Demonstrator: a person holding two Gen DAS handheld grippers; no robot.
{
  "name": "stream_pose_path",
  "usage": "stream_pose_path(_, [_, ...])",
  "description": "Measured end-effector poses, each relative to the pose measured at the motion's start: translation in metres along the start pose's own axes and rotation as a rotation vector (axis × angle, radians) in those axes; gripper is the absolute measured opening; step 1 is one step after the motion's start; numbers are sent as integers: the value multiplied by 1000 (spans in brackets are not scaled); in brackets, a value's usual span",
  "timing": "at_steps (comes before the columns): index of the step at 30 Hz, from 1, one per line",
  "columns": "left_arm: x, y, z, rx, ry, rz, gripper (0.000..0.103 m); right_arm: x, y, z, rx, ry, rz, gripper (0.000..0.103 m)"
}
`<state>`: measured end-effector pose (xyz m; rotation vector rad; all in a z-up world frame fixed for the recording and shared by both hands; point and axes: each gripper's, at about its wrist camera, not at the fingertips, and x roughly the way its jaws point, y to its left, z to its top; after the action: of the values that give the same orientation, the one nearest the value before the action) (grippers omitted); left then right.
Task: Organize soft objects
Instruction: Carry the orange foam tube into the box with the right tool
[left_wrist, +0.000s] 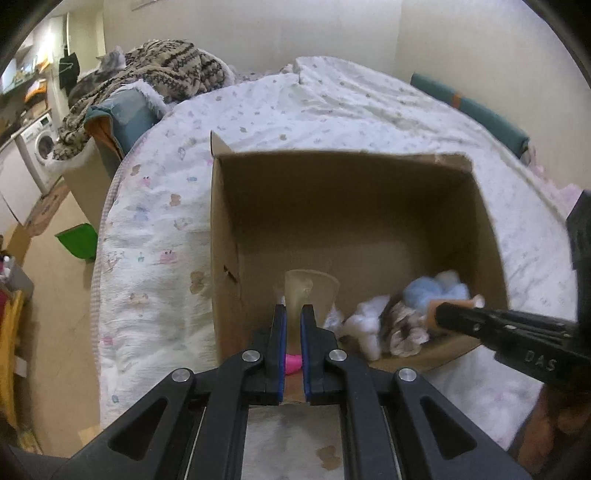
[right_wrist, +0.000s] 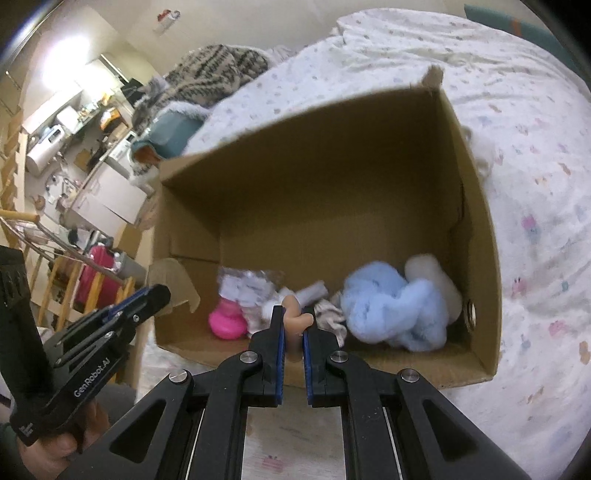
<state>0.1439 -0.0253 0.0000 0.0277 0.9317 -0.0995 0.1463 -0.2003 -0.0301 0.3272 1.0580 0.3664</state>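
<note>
An open cardboard box (left_wrist: 487, 236) (right_wrist: 480, 206) lies on the bed. Inside it are a light blue plush (right_wrist: 391, 306) (left_wrist: 424, 291), a white plush (right_wrist: 432, 277), a pink toy (right_wrist: 227, 323), white fluffy pieces (left_wrist: 365, 325) and a patterned cloth (left_wrist: 402, 330). My left gripper (left_wrist: 293, 308) (right_wrist: 159, 293) is at the box's near left corner, shut on a pale beige translucent piece (left_wrist: 310, 290) (right_wrist: 173, 275). At the middle of the near wall, my right gripper (right_wrist: 293, 310) (left_wrist: 443, 308) is shut on a small peach-coloured soft toy (right_wrist: 295, 321).
The bed carries a white printed quilt (left_wrist: 166, 221). A knitted blanket pile (left_wrist: 162, 70) and a teal cushion (left_wrist: 125, 114) lie beyond the box. Left of the bed are a washing machine (left_wrist: 40, 147), a green sheet (left_wrist: 77, 242) on the floor, a pink case (right_wrist: 98, 280) and a wooden rack (right_wrist: 55, 273).
</note>
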Motion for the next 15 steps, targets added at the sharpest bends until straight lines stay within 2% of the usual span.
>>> stream_pose_path(7, [7, -3, -3, 7, 17, -22, 8, 7, -5, 1, 10, 14, -2, 10])
stream_pose_path(15, [5, -9, -4, 28, 0, -25, 8, 9, -9, 2, 36, 22, 14, 11])
